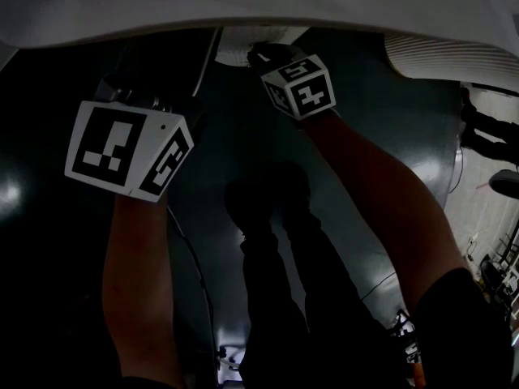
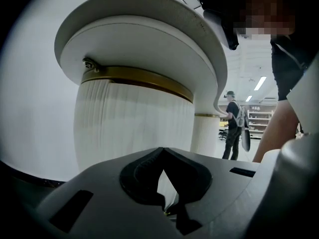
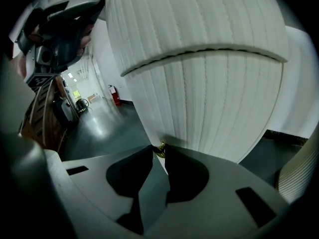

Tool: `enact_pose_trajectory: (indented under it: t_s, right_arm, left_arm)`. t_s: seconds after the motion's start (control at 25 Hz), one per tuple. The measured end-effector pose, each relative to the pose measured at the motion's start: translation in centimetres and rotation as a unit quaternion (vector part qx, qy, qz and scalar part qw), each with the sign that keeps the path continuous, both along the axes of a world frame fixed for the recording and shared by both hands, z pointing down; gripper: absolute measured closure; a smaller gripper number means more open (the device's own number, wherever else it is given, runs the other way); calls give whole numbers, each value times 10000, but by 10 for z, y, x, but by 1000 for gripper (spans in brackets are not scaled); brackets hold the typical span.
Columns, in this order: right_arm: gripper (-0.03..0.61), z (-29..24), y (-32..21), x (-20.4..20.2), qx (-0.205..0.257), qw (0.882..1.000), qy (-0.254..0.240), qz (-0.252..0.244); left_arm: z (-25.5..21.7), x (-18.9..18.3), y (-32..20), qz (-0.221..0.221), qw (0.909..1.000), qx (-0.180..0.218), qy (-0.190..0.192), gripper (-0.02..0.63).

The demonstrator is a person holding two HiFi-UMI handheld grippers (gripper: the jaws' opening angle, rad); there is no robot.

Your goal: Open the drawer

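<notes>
A white fluted round cabinet (image 3: 209,108) fills the right gripper view, with a dark curved seam (image 3: 199,51) across its drawer front. At its lower edge sits a small gold knob (image 3: 159,149), and my right gripper (image 3: 159,147) is shut on it. In the head view the right gripper's marker cube (image 1: 298,87) sits just under the white tabletop rim (image 1: 243,14). My left gripper (image 2: 162,151) is shut with its tips touching and faces the fluted pedestal (image 2: 129,128) under a gold band (image 2: 139,78). I see nothing held between them. Its marker cube (image 1: 130,148) is lower left.
A second fluted column (image 2: 205,133) stands behind the pedestal. A person (image 2: 234,126) stands far off near shelves (image 2: 261,118). Dark glossy floor (image 3: 99,128) lies left of the cabinet, with a red extinguisher (image 3: 115,96) by the far wall. My own legs (image 1: 276,241) are below.
</notes>
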State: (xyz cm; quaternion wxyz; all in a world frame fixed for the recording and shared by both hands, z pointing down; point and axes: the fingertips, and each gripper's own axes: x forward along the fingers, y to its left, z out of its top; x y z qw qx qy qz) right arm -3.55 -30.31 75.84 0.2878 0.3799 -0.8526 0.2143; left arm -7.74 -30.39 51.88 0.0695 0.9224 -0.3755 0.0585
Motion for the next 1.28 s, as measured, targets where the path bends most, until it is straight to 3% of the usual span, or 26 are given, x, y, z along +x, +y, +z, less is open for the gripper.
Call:
enact_pose_trajectory:
  t_s: [0.28,0.76,1.28]
  right_arm:
    - [502,0,-1,2,-12,10000,-34,55]
    - [503,2,2,10,-23,10000,-20,32]
    - [509,4,9,7,26,10000,95,4]
  left_arm:
    - [2,2,-1,96,9999,-42,110,603]
    - [3,13,-7,156,9993,5,-330,603]
    - [5,8,0,108,9989,99,-453,603]
